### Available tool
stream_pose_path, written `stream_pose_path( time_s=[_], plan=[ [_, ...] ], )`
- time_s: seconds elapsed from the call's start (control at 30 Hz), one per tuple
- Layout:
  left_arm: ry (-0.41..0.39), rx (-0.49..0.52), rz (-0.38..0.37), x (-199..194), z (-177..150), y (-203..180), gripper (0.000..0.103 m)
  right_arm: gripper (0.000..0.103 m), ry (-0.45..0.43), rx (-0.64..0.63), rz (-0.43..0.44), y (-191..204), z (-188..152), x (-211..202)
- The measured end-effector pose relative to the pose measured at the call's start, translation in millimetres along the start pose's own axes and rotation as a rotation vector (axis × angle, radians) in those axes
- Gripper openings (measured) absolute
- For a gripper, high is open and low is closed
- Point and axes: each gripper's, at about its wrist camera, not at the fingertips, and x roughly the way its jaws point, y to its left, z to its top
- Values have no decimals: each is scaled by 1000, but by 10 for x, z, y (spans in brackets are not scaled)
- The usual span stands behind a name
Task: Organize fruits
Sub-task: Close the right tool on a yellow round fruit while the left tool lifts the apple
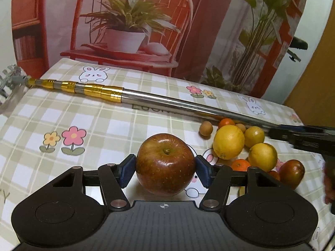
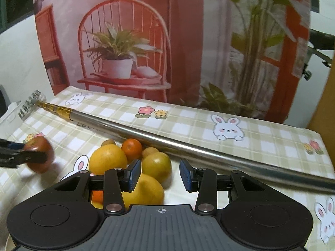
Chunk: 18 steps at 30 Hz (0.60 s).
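Black left tool [image 1: 165, 170], blue ribbed pads [image 1: 125, 172], silver pivot screws [image 1: 117, 204]

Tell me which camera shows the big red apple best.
The left wrist view: the apple sits centred and sharp between the left gripper's fingers. The right wrist view shows it only blurred at the left edge.

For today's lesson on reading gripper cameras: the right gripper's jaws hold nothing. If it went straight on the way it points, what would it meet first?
Probably bare tablecloth, then the long metal pole lying across its path. The right gripper passes just right of a yellow-green citrus, though depth is uncertain.
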Motion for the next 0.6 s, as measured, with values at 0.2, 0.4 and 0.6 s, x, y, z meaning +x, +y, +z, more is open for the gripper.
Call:
stream_pose_path(
  time_s=[0.2, 0.4, 0.6],
  plan=[
    [-2, 17, -9, -57, -71, -62, 64, 45, 78, 8, -5, 24, 54, 390],
    [-4, 27, -35, -114, -102, -104, 64, 44, 141, 78, 13, -19, 29, 610],
    [-12, 57, -56, -201, -138, -172, 64, 42, 135, 142, 22, -100, 6, 552]
  ],
)
